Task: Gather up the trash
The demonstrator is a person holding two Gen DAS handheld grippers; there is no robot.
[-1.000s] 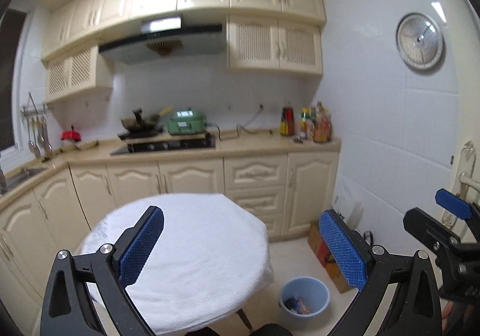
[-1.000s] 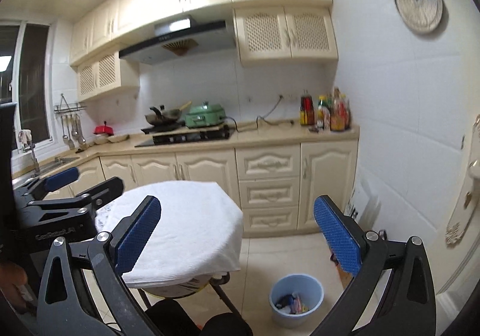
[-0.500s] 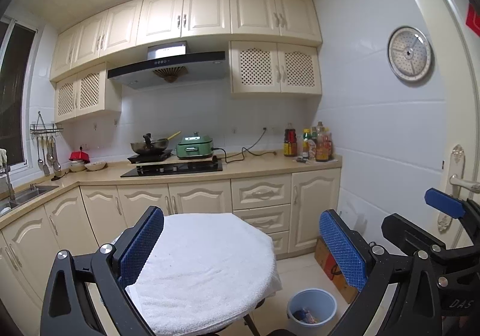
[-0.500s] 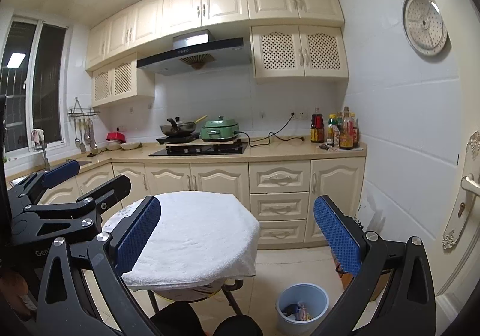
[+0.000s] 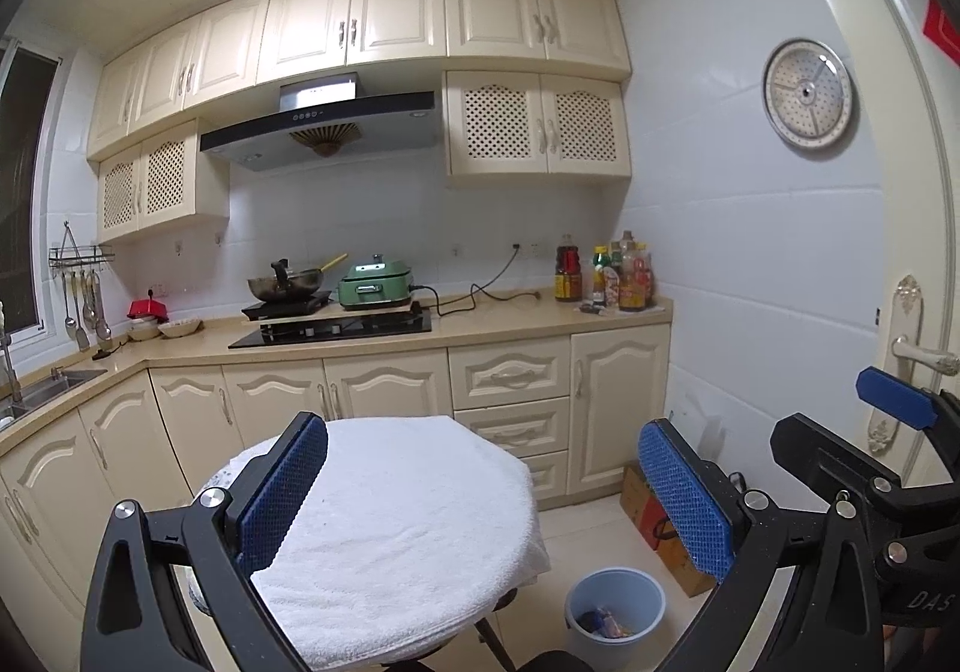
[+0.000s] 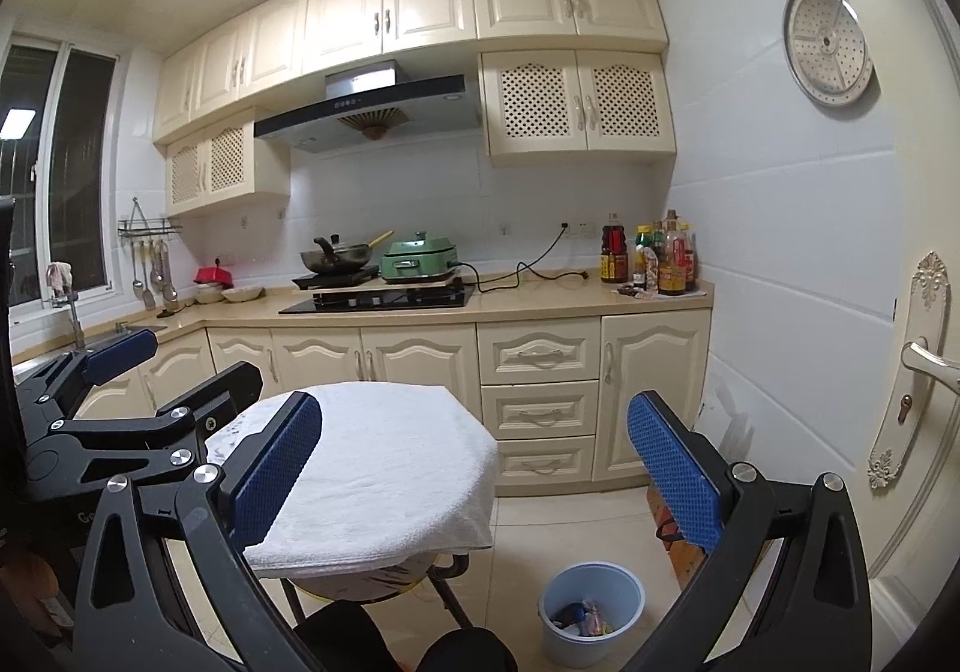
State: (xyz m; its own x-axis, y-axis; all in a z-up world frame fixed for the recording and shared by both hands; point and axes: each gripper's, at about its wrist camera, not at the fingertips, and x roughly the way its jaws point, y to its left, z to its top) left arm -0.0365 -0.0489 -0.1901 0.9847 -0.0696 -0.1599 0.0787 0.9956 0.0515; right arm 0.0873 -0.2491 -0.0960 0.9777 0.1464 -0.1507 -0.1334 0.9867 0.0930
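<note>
A small blue bin (image 5: 615,609) (image 6: 591,606) stands on the tiled floor to the right of a round table, with several scraps of trash inside. The table wears a white towel (image 5: 396,522) (image 6: 372,462), and I see no loose trash on it. My left gripper (image 5: 483,492) is open and empty, held high above the table's near side. My right gripper (image 6: 474,468) is open and empty too, at about the same height. Each wrist view catches the other gripper at its edge.
Cream cabinets and a countertop (image 5: 498,315) run along the back wall, with a stove, wok, green cooker and bottles on it. A sink (image 5: 36,387) sits at left. A door with a handle (image 6: 933,363) is at right. Cardboard boxes (image 5: 651,522) stand by the wall.
Both cameras have tilted upward and drawn back a little: the ceiling light has come into view and the table and bin sit lower in the frames. Both grippers stay open.
</note>
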